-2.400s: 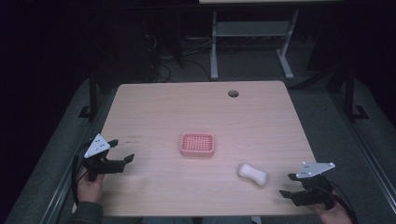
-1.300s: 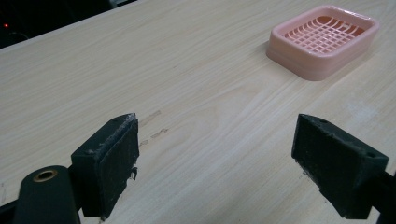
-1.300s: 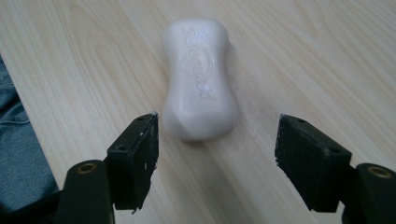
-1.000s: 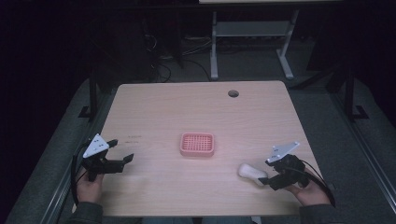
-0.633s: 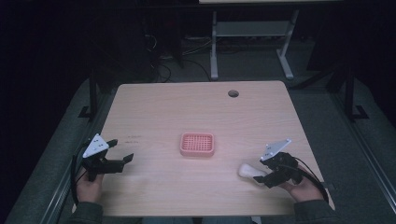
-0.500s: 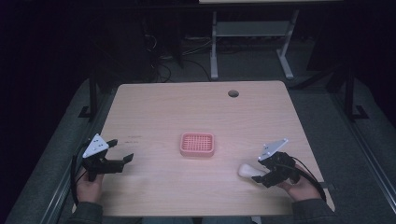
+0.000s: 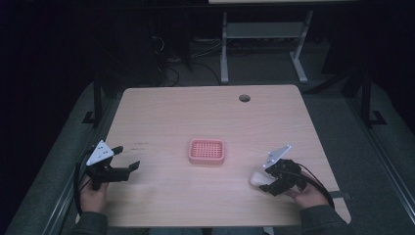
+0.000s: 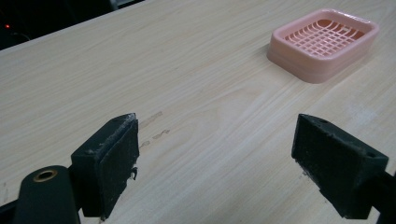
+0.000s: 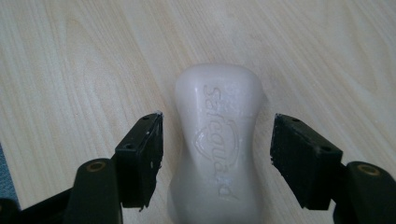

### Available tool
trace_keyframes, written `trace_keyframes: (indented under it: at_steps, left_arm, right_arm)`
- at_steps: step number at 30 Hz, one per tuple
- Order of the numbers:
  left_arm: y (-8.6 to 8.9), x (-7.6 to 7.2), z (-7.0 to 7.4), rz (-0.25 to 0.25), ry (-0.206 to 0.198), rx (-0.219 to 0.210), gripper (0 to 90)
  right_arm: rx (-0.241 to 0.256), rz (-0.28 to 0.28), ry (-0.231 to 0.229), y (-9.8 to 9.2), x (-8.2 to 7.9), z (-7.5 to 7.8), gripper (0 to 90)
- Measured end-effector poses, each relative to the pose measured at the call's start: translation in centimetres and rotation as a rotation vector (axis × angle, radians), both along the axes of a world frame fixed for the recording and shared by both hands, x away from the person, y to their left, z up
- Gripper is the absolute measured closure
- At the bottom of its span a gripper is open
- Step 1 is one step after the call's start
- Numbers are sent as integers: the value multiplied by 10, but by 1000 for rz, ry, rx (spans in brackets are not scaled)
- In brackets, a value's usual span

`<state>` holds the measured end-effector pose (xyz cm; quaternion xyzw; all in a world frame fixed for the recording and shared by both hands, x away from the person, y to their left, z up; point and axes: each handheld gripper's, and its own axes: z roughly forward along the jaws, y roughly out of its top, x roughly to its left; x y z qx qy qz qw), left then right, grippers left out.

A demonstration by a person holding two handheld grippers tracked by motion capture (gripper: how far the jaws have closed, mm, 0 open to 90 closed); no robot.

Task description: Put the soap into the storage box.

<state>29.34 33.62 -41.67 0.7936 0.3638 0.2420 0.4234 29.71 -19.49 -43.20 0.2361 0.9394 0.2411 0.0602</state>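
A white bar of soap [image 9: 217, 154] lies flat on the wooden table [image 7: 205, 122], at its front right [image 7: 258, 178]. My right gripper [image 9: 215, 154] is open around it, one jaw on each side with a small gap to the bar; from above the right gripper [image 7: 272, 179] sits over the soap's right end. A pink soap dish [image 7: 207, 151] with a grid floor stands at the table's middle, also seen far right in the left gripper view [image 8: 324, 42]. My left gripper [image 7: 126, 157] rests open at the front left, nothing between its jaws [image 8: 215, 163].
A round cable hole [image 7: 244, 98] sits near the table's far edge. A white desk frame [image 7: 262, 44] stands on the dark floor beyond. Faint pencil-like marks [image 8: 154, 127] lie on the wood ahead of the left gripper.
My right gripper has moved left from the front right corner to the soap and now straddles it. The left gripper and the dish have not moved.
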Motion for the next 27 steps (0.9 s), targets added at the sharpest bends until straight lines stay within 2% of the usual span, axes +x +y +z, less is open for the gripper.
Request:
trace_keyframes:
  at_steps: [16, 27]
  left_arm:
    - [0, 0, 0, 0, 1, -1, 145]
    - [0, 0, 0, -1, 2, -1, 145]
  right_arm:
    - [-35, 5, 36, 4, 5, -14, 397]
    - [-48, 7, 34, 5, 5, -16, 452]
